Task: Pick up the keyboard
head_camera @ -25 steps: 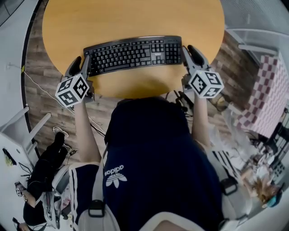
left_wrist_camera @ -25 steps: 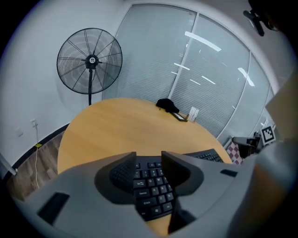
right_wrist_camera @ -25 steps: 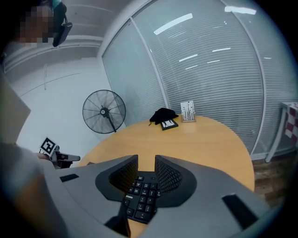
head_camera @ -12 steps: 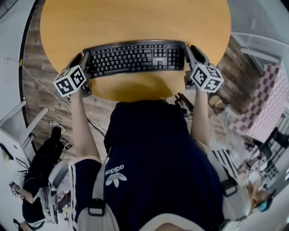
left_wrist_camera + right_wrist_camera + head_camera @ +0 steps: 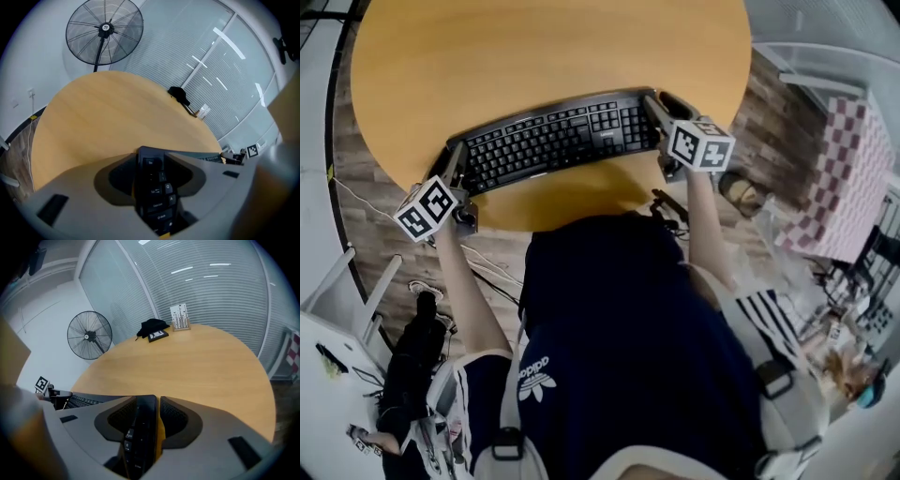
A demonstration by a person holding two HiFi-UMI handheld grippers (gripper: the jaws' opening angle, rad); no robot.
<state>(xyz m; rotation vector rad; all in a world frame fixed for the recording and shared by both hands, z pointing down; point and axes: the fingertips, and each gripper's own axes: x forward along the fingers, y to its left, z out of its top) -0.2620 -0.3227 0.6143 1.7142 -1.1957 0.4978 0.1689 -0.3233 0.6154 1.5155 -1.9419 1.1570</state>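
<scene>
Round wooden tabletop (image 5: pixel 534 56) in a bright room with slatted blinds, seen steeply from above a person's head. Nearest, the left hand-held gripper (image 5: pixel 152 157) has its jaws spread wide astride the escape-key end of the black keyboard (image 5: pixel 157 194). They have just been opening, and a sliver of wood shows beside the casing, so the pads are not pressing. The right hand-held gripper (image 5: pixel 149 401) stands the same way over the number-pad end, its jaws just opened too, with a gap on one side.

From above, the keyboard lies slanted near the tabletop's 6 o'clock edge, apparently flat. The left hand-held gripper is at the keyboard's 8 o'clock end, the right hand-held gripper at its 2 o'clock end. A standing fan (image 5: pixel 104 30) is beyond the tabletop.

To lift well, by my judgement: centre each short end between the pads, close both together, then raise both hands evenly so the keyboard stays level and cannot twist free.
</scene>
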